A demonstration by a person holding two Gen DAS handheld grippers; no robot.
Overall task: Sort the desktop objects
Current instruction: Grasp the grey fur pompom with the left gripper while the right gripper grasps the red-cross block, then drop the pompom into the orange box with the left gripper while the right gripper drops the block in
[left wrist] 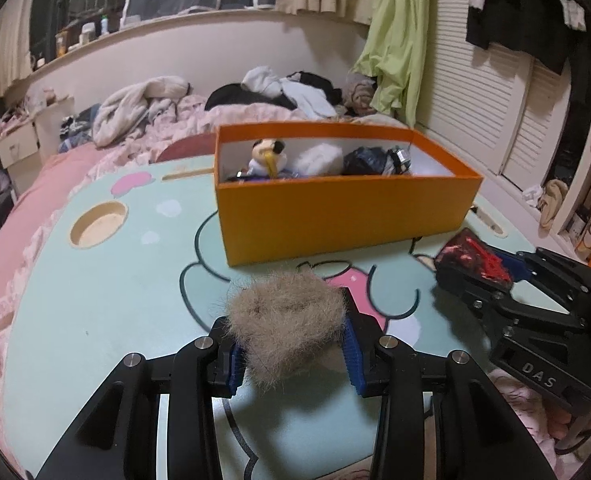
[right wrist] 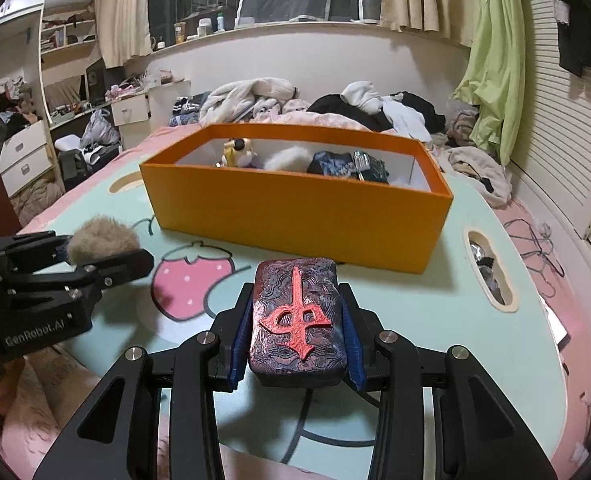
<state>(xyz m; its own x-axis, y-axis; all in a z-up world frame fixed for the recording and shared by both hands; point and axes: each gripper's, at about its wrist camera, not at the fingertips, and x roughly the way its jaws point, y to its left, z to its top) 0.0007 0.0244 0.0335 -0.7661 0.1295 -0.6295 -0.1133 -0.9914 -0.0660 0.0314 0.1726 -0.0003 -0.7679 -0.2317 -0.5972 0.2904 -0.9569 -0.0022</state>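
My left gripper (left wrist: 291, 344) is shut on a tan fluffy ball (left wrist: 287, 322), lifted a little above the mint-green table (left wrist: 107, 304). From the right wrist view that fluffy ball (right wrist: 101, 242) shows at the left, in the left gripper (right wrist: 95, 256). My right gripper (right wrist: 295, 336) is shut on a dark block with a raised red symbol (right wrist: 295, 316); the same block (left wrist: 473, 258) appears at the right of the left wrist view. An open orange box (left wrist: 347, 216) stands ahead of both grippers, holding a small plush toy (left wrist: 267, 158), a white fluffy ball (left wrist: 321, 158) and dark items.
The table has a round cup hole (left wrist: 98, 224) at the left and an oval slot (right wrist: 489, 276) at the right. A bed with piled clothes (left wrist: 279, 88) lies behind. Louvred closet doors (left wrist: 495, 92) and a green garment (left wrist: 399, 36) stand to the right.
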